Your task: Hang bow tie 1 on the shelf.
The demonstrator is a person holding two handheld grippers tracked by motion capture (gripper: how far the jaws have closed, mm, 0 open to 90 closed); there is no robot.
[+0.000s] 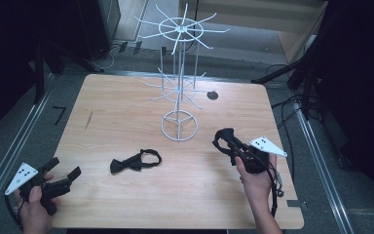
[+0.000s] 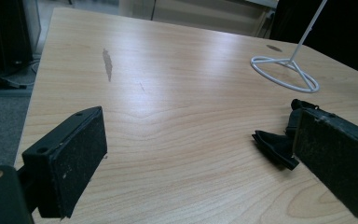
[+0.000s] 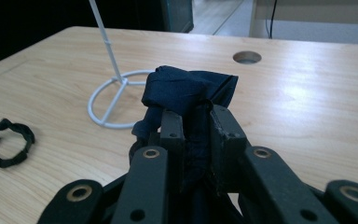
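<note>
I see a black bow tie [image 1: 135,162] lying flat on the worktop [image 1: 126,112], in front of the white wire rack [image 1: 179,78]. It sits between my two grippers, nearer the left gripper [image 1: 64,171], and touches neither. The left fingers [image 2: 70,158] are spread wide apart and hold nothing; the bow tie's end peeks out just beside the far one. The right gripper [image 1: 222,138] is off to the right of the rack's round foot. Its fingers [image 3: 171,128] are squeezed tight on a dark blue cloth [image 3: 186,91], which bunches up above the tips. The bow tie has a knotted middle and a looped strap.
</note>
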